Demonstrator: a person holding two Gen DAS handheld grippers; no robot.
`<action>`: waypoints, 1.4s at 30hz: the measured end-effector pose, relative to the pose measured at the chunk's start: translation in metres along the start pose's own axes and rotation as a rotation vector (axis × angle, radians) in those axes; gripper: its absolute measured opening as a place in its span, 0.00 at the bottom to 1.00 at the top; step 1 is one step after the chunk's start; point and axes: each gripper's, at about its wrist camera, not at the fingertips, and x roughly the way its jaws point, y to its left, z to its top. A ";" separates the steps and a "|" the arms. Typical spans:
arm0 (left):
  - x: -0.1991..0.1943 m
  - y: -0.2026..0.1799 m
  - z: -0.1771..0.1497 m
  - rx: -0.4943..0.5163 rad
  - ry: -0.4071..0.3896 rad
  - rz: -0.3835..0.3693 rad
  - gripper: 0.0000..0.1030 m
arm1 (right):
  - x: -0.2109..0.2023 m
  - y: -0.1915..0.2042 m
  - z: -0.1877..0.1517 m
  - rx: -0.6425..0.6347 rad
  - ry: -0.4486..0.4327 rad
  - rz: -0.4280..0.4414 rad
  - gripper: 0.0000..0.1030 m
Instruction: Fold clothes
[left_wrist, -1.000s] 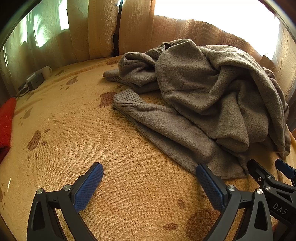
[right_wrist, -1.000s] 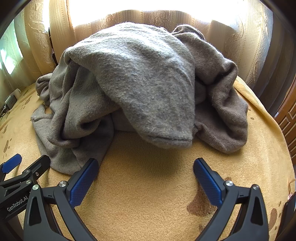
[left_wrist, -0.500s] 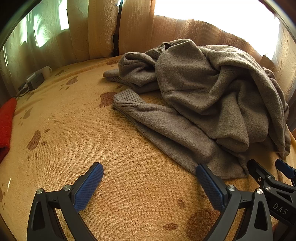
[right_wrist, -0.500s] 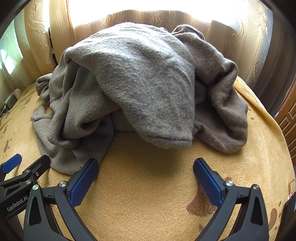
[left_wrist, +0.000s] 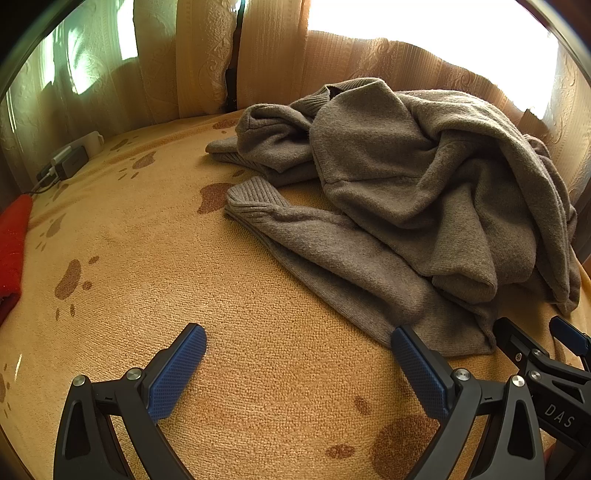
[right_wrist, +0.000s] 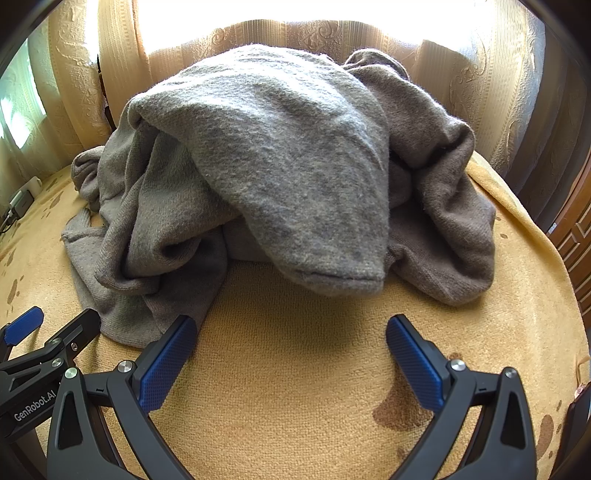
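A grey-brown knitted sweater (left_wrist: 413, 184) lies crumpled in a heap on an orange blanket (left_wrist: 166, 258) with brown paw prints. One sleeve with a ribbed cuff (left_wrist: 251, 199) stretches toward the left in the left wrist view. My left gripper (left_wrist: 297, 350) stands open above bare blanket, just short of the sweater's near hem. In the right wrist view the sweater (right_wrist: 288, 166) piles up high, a folded flap hanging toward me. There my right gripper (right_wrist: 290, 339) is open, empty, a little in front of that flap.
Cream curtains (left_wrist: 207, 55) close off the back, with bright window light behind. A charger block and cables (left_wrist: 66, 162) sit at the far left edge, near a red cloth (left_wrist: 13, 243). A wooden cabinet (right_wrist: 576, 236) borders the right side.
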 end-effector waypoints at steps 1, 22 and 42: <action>0.000 0.000 0.000 0.000 0.000 0.000 0.99 | 0.000 0.000 0.000 0.000 0.000 0.000 1.00; 0.000 0.001 0.000 0.001 0.000 -0.001 0.99 | -0.002 0.001 0.000 0.001 -0.001 0.000 1.00; -0.002 0.003 -0.001 0.001 0.000 -0.001 0.99 | -0.004 0.002 -0.003 0.002 -0.001 -0.002 1.00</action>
